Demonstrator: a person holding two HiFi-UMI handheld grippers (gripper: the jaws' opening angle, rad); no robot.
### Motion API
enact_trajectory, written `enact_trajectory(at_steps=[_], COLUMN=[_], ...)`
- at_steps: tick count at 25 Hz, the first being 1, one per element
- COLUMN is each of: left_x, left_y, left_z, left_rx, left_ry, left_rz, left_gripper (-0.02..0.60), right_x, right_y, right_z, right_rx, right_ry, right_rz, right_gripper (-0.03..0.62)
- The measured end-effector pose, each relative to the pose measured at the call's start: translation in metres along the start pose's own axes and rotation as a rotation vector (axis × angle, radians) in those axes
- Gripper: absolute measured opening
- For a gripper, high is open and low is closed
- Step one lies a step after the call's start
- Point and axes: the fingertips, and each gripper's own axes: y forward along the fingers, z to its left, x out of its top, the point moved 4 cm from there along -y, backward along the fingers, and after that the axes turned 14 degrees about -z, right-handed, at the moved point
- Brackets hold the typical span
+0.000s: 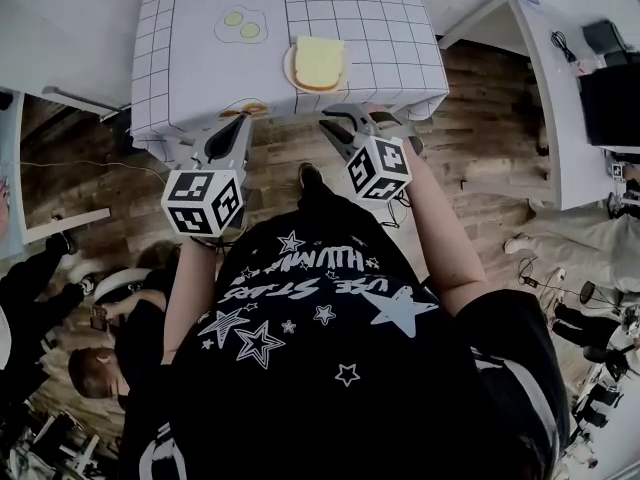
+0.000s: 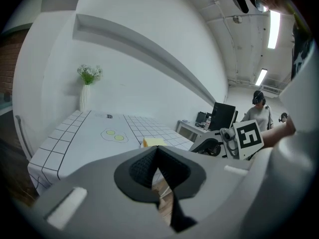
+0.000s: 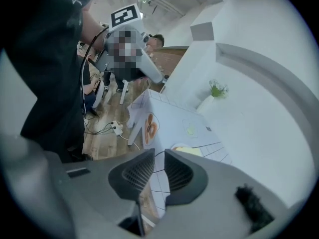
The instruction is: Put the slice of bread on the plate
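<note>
Bread (image 1: 320, 63) lies flat on the plate (image 1: 289, 71), upper centre of head view, near the table (image 1: 200, 48) front edge. Job looks done imo, so I hold both grippers off that edge. Left gripper (image 1: 236, 123): jaws together, empty. Right gripper (image 1: 335, 120): jaws slightly apart, empty. Bread: pale yellow square w/ darker crust, covers most of plate.
</note>
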Motion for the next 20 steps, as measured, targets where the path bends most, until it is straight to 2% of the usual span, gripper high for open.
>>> enact_trajectory(at_steps=[3, 10, 15, 17, 20], left_x=[-0.008, -0.015, -0.03, -0.025, -0.009], left_y=[-0.016, -0.035, -0.042, -0.043, -0.051], left_z=[-0.008, -0.008, -0.027, -0.026, -0.014], left_rx=[-0.026, -0.088, -0.128, -0.137, -0.127], left_ry=[-0.007, -0.039, -0.033, -0.022, -0.009], left_rz=[0.005, 0.022, 0.044, 0.039, 0.019], left_gripper=[0.009, 0.009, 0.009, 0.009, 0.009], right_x=[0.011, 0.04, 0.039, 0.046, 0.067], right_y=[-0.013, -0.041, -0.071, -0.075, -0.07], right_z=[0.016, 0.032, 0.052, 0.046, 0.032], right_rx=[-0.044, -0.182, -0.265, -0.3, -0.306], right_ry=[0.027, 0.233, 0.375, 0.383, 0.363], right_rz=[-0.008, -0.041, -0.068, -0.082, -0.101], right_gripper=[0.055, 0.035, 0.025, 0.023, 0.021])
